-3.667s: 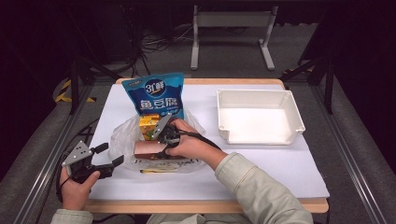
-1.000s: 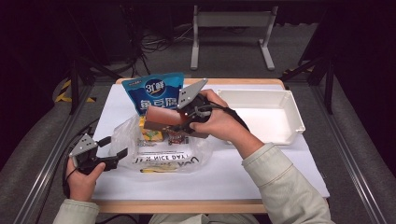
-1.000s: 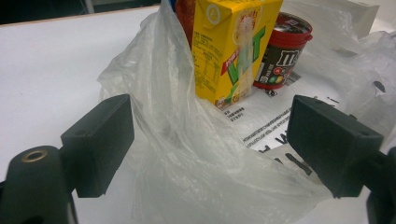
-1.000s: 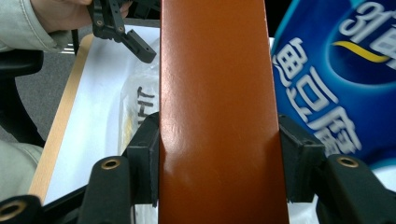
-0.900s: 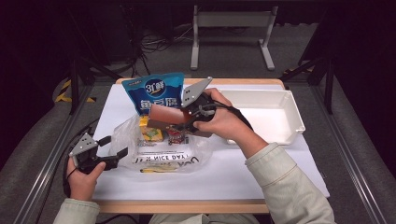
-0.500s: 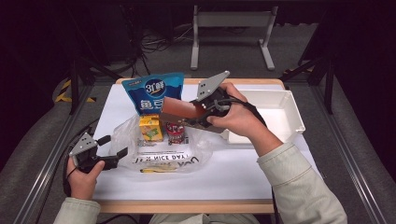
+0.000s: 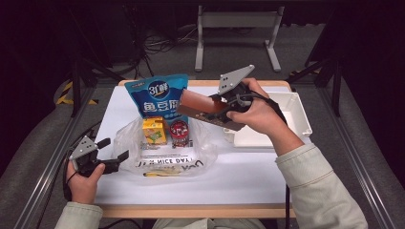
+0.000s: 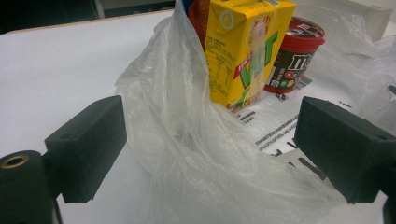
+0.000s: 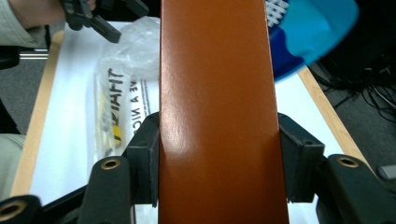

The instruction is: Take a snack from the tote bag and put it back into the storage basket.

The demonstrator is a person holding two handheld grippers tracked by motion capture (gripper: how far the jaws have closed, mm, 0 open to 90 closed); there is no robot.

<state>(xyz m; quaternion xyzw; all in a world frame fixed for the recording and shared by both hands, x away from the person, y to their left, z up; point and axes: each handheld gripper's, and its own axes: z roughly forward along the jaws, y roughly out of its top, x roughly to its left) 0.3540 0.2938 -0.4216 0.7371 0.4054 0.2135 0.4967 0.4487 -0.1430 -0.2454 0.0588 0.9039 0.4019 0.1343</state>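
left claw [image 7: 113, 154] low at the table's edge, jaws just opening wide; right claw [image 7: 216, 107] raised, clamped.

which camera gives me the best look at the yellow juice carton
The left gripper view: the yellow juice carton stands close and sharp behind the clear plastic bag, its print visible. The high view shows it small, beside the red-lidded tub. In the right gripper view the brown box blocks that area.

Brown box [image 7: 200, 106] in the right tool [image 7: 217, 107], above the plastic bag [image 7: 165, 148], left tool [image 7: 112, 155] beside it
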